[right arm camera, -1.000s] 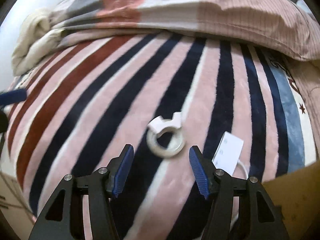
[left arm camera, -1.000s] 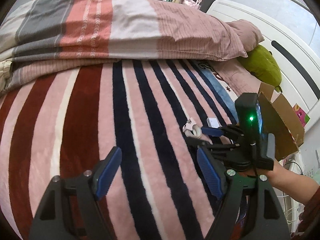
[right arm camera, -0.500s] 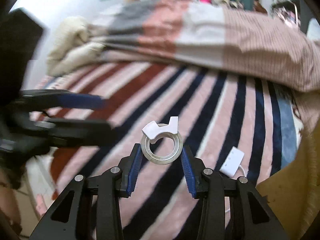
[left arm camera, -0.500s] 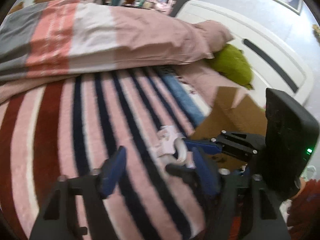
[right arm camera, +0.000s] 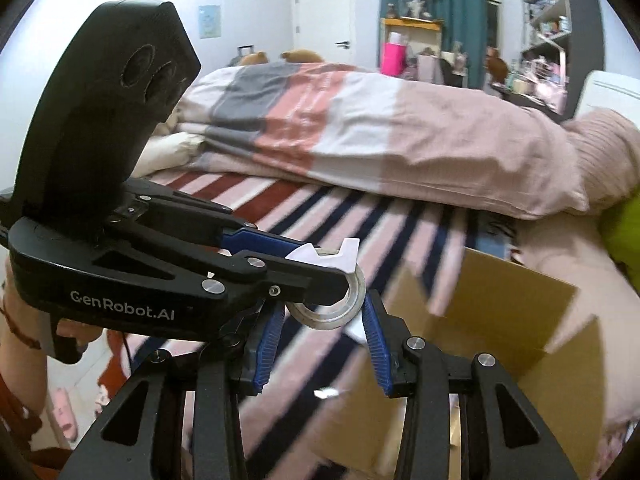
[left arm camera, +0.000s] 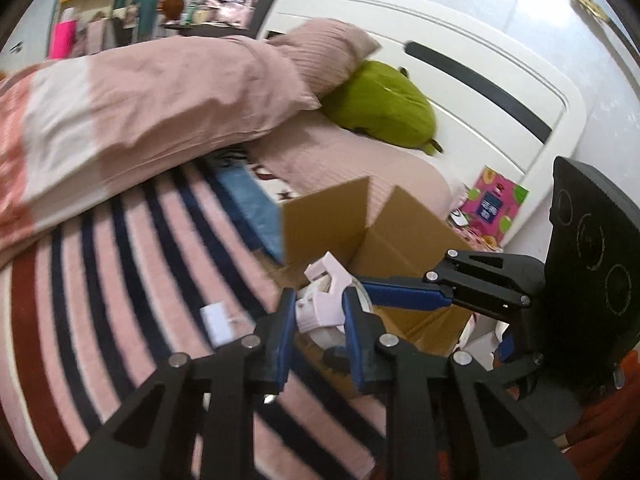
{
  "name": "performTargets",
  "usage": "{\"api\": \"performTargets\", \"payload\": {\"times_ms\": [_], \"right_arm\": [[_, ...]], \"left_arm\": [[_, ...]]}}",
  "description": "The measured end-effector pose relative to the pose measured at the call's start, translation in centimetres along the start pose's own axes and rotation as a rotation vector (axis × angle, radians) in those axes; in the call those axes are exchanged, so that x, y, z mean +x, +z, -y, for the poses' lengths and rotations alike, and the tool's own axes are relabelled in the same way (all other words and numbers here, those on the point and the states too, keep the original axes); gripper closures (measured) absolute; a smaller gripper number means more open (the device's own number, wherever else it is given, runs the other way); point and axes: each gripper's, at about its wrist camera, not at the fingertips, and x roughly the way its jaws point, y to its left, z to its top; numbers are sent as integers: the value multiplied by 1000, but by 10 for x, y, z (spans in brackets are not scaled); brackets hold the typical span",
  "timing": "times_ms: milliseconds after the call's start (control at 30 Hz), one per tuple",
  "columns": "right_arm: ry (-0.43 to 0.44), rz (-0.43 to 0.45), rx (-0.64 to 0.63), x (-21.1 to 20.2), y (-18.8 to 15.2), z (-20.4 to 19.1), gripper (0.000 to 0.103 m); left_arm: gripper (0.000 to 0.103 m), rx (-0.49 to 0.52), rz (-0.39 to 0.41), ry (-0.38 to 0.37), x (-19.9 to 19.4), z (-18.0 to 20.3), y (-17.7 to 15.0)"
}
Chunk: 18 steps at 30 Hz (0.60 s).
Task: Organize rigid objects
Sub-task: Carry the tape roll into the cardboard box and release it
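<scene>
A white tape dispenser with a clear tape roll (right arm camera: 332,300) is held in the air above the striped bed. My right gripper (right arm camera: 320,332) is shut on the roll's sides. My left gripper (left arm camera: 318,316) is shut on the dispenser's white plastic head (left arm camera: 324,304); it reaches in from the left in the right wrist view (right arm camera: 280,276). The right gripper (left arm camera: 404,294) comes in from the right in the left wrist view. An open cardboard box (left arm camera: 384,240) stands just behind the tape, also shown in the right wrist view (right arm camera: 520,320).
A white charger block (left arm camera: 216,322) with its cord lies on the striped blanket (left arm camera: 120,264) left of the box. A folded duvet (right arm camera: 360,128), a pink pillow (left arm camera: 320,52) and a green plush (left arm camera: 384,108) lie behind. The white headboard (left arm camera: 480,80) is at right.
My right gripper closed on the tape dispenser, lifted it off the blanket and carried it toward the box. My left gripper swung right and closed on the dispenser's white head.
</scene>
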Motion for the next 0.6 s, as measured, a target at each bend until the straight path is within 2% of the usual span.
{"api": "performTargets", "payload": {"times_ms": [133, 333, 367, 433, 500, 533, 600], "right_arm": [[-58, -42, 40, -12, -9, 35, 67], [-86, -166, 115, -15, -26, 73, 67], [-91, -186, 125, -14, -28, 78, 67], [-107, -216, 138, -10, -32, 83, 67], [-108, -242, 154, -8, -35, 88, 61], [-107, -249, 158, -8, -36, 89, 55], [-110, -246, 158, -10, -37, 89, 51]], "left_arm": [[83, 28, -67, -42, 36, 24, 16], [82, 58, -157, -39, 74, 47, 21], [74, 60, -163, -34, 78, 49, 21], [44, 66, -155, -14, 78, 50, 21], [37, 78, -129, 7, 73, 51, 21], [37, 78, -127, 10, 70, 50, 20], [37, 74, -115, 19, 61, 46, 19]]}}
